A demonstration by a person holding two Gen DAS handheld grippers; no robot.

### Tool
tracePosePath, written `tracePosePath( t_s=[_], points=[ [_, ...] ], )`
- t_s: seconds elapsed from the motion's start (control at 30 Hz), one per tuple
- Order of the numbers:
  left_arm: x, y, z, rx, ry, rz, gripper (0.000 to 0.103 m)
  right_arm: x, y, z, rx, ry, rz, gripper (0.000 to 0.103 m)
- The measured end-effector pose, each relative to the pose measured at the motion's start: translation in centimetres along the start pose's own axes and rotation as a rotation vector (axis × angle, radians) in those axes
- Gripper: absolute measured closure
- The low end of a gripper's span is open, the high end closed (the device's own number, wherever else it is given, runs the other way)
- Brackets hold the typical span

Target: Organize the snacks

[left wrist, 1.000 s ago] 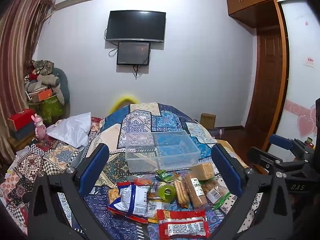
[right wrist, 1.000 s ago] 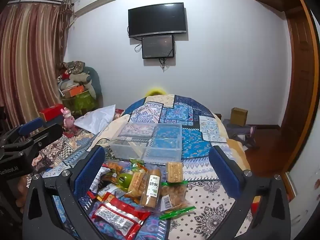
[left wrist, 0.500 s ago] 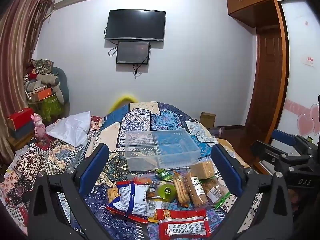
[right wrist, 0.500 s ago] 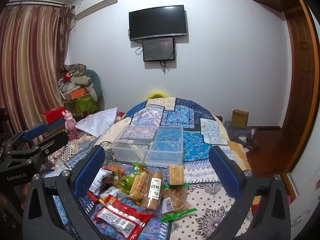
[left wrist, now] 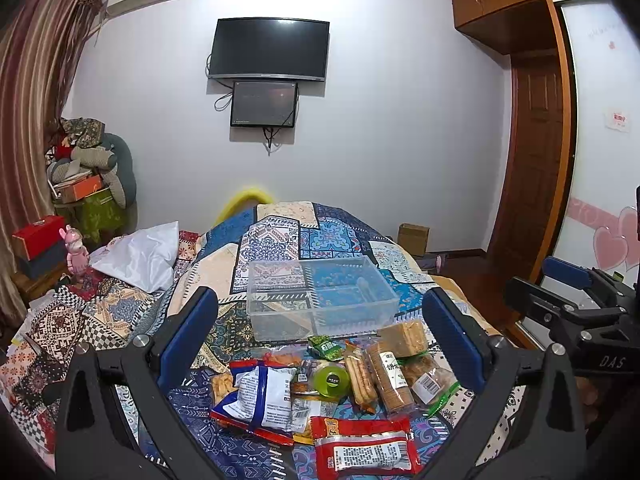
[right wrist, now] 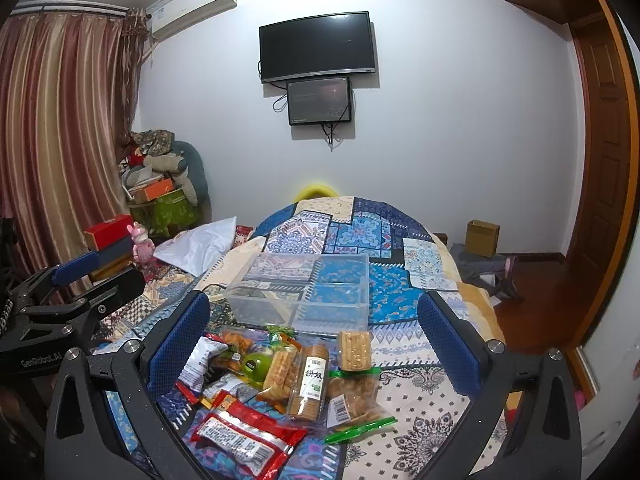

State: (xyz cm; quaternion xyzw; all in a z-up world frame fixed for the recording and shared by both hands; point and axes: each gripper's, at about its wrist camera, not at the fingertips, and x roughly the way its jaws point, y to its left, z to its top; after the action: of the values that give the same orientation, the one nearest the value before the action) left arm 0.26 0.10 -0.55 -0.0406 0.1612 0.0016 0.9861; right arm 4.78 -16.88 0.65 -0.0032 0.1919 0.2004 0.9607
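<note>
A pile of snack packets lies on the patterned blue bedspread in front of an empty clear plastic bin (left wrist: 320,296), which also shows in the right wrist view (right wrist: 304,292). The pile holds a red packet (left wrist: 364,450), a blue-and-white bag (left wrist: 264,396), a green round snack (left wrist: 331,378) and a tall cracker pack (right wrist: 310,380). My left gripper (left wrist: 320,336) is open and empty, held above the pile. My right gripper (right wrist: 314,332) is open and empty, also above the pile, to the right of the left one.
A white pillow (left wrist: 140,258) and cluttered boxes (left wrist: 38,236) lie left of the bed. A cardboard box (right wrist: 482,238) sits on the wooden floor at the right. A TV (left wrist: 270,50) hangs on the far wall.
Both grippers have risen and drawn back slightly; the other gripper sits a little lower in each view. Both stay open. The snacks and bin have not moved.
</note>
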Motion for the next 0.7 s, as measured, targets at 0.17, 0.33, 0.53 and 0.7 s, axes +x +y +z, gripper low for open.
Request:
tracePosePath(
  t_s=[0.17,0.33,0.53,0.7],
  points=[
    [0.0,0.0,-0.04,0.001,0.002,0.0,0.0,-0.01,0.02,-0.03,-0.001,0.0,-0.001,0.0],
    [0.07,0.03,-0.02,-0.001,0.006,0.001,0.0,-0.01,-0.04,-0.05,0.002,0.001,0.002,0.0],
    [0.21,0.02,-0.03,-0.003,0.01,0.002,0.0,0.01,-0.08,-0.14,0.002,0.001,0.003,0.0],
    [0.31,0.09,-0.04,-0.004,0.012,0.001,0.0,-0.02,-0.07,-0.23,0.004,0.004,0.003,0.0]
  ],
)
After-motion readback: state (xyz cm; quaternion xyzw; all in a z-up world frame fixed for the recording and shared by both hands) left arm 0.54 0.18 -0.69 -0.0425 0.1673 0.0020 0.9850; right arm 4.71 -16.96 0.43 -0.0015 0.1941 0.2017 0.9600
